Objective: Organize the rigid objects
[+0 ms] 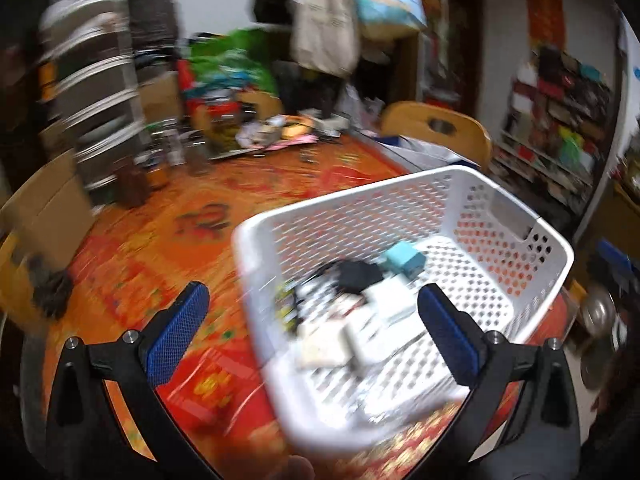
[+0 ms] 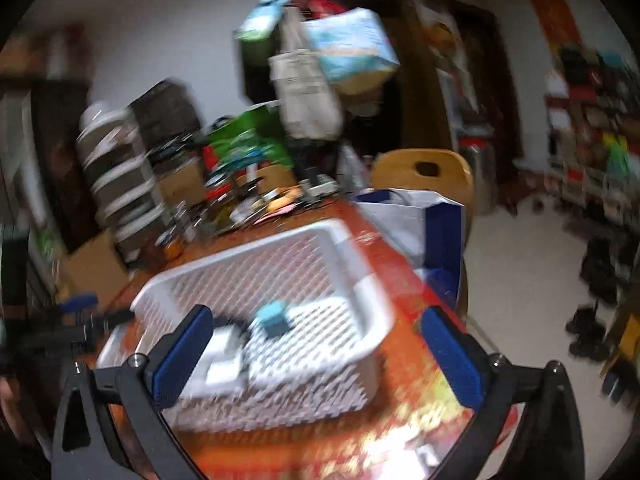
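Cluttered shelves and hanging bags ring a table point(image 1: 168, 216) under a red-orange patterned cloth. From the left wrist, a white basket point(image 1: 460, 192) sits at four o'clock on that cloth. One small teal box point(image 1: 402, 262), one black item point(image 1: 356, 274) with a cord and several pale boxes lie on its floor; blur stops an exact count of the pale ones. The left gripper point(image 1: 312, 332) stands wide with nothing between its two blue pads point(image 1: 176, 332), straddling the basket's near corner without touching it. One wooden chair point(image 1: 436, 128) stands behind at one o'clock.

From the right wrist, the same basket point(image 2: 360, 280) fills the centre, the teal box point(image 2: 272, 320) inside. The right gripper point(image 2: 316, 356) is also spread wide and empty.

Judging by this, a drop-off looks finished. Next comes finding another loose item among the far clutter at eleven o'clock, which means swinging away from the basket.
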The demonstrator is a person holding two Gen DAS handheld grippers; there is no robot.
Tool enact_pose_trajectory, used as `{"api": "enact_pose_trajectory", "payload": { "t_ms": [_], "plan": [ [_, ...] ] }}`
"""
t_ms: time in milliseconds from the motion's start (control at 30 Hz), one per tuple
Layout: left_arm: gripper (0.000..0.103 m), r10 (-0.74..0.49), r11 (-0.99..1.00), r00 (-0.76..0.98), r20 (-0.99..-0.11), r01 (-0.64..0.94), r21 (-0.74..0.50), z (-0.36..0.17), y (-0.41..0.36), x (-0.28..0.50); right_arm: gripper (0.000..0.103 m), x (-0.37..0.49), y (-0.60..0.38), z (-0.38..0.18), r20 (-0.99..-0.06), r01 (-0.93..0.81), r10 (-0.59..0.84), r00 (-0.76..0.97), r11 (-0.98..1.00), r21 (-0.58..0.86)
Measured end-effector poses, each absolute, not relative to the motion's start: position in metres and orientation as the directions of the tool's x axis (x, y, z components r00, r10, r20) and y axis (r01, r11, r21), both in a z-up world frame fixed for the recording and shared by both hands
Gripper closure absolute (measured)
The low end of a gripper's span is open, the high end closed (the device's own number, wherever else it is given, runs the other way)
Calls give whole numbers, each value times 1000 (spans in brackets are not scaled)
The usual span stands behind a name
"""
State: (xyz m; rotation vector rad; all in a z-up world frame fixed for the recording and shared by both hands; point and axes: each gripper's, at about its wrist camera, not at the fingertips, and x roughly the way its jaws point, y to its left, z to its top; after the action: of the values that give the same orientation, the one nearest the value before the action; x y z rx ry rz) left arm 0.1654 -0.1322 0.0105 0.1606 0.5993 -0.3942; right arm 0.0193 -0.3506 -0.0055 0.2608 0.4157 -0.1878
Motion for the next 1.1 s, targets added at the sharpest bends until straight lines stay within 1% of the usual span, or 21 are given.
{"api": "enact_pose_trajectory", "payload": {
  "t_ms": [67, 100, 200, 267, 333, 367, 433, 533, 600, 700, 833, 1100],
  "plan": [
    [0, -247, 942, 798, -550, 332, 58, 7, -99, 138, 0, 6, -323, -10, -421, 205, -119, 899, 964, 166],
    [0, -208, 954, 820, -534, 290, 74, 6, -82, 122, 0, 0, -313, -12, -421, 205, -118, 900, 964, 168],
    [0, -161, 971, 860, -484, 225, 76, 8, -43, 78, 0, -20, -288, -9, -439, 157, -52, 897, 965, 208],
    [0, -169, 968, 867, -470, 234, 85, 10, -33, 55, 0, -37, -270, 2, -420, 153, -69, 905, 974, 170],
    [0, -193, 961, 855, -482, 264, 83, 15, -31, 37, 0, -59, -251, 19, -374, 182, -133, 918, 978, 98],
    [0, -219, 956, 846, -487, 285, 64, 19, -30, 29, 0, -68, -245, 26, -357, 182, -143, 923, 980, 78],
    [0, -261, 952, 844, -468, 305, 20, 27, -30, 11, 0, -87, -235, 41, -337, 149, -120, 934, 987, 62],
    [0, -253, 952, 873, -417, 301, 51, 39, -43, -11, 0, -99, -232, 48, -341, 133, -106, 934, 989, 58],
    [0, -258, 950, 875, -409, 307, 58, 43, -55, -13, 0, -95, -235, 46, -374, 146, -115, 920, 988, 55],
    [0, -285, 942, 856, -432, 333, 39, 46, -68, -7, 0, -90, -244, 36, -418, 147, -103, 902, 986, 74],
    [0, -257, 947, 863, -436, 315, 67, 45, -80, -4, 0, -76, -255, 21, -467, 147, -86, 880, 984, 96],
    [0, -261, 946, 858, -442, 318, 59, 43, -79, -1, 0, -78, -250, 21, -461, 133, -83, 884, 988, 77]
  ]
}}
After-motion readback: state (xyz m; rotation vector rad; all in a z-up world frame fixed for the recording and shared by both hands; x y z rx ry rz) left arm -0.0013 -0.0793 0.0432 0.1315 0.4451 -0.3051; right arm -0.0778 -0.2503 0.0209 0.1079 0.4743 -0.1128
